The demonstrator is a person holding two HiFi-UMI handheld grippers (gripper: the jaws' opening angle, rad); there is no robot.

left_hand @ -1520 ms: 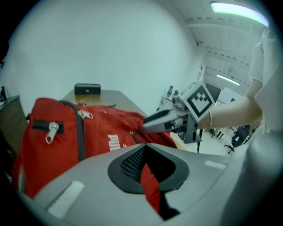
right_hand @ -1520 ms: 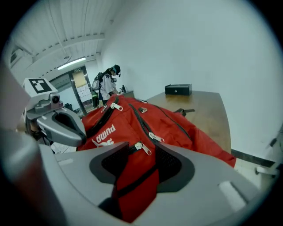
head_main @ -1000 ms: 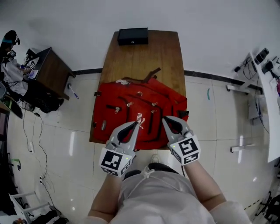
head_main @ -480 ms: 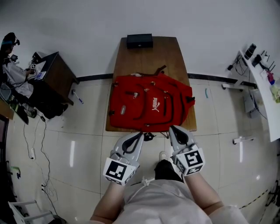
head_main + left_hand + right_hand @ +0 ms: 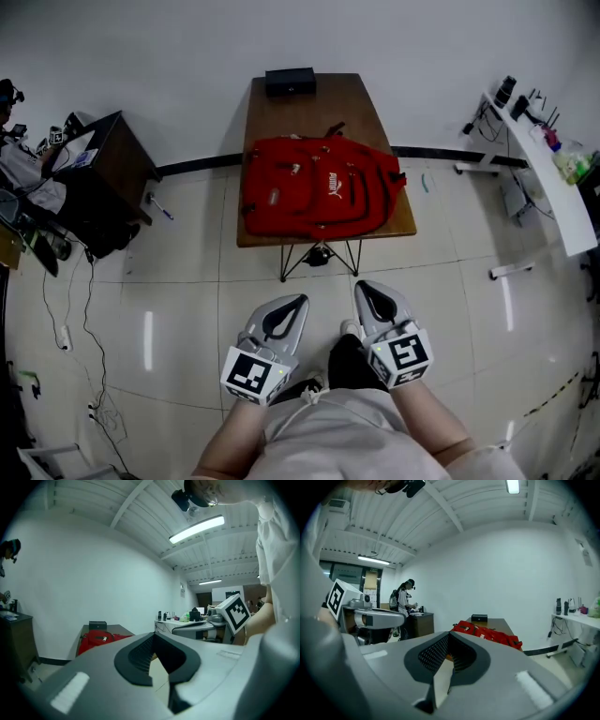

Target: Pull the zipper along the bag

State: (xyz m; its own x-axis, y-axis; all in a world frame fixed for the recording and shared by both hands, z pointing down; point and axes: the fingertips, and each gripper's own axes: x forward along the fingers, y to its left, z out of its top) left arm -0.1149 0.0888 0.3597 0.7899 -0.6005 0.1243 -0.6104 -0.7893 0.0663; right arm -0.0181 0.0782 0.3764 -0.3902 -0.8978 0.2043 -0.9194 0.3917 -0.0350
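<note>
Red bag (image 5: pixel 319 187) at 12 o'clock looks soft and floppy; pinch a zipper pull (image 5: pixel 294 170), probably metal. Left gripper (image 5: pixel 301 299) and right gripper (image 5: pixel 361 287): jaws together, empty.

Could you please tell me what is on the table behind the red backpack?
A small black box sits at the far end of the wooden table, apart from the red backpack, with bare wood between them. The tabletop beneath the backpack is covered, so nothing there can be seen.

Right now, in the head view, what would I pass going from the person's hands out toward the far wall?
The left tool and right tool side by side → the black table legs → the red backpack → the black box nearest the wall.
</note>
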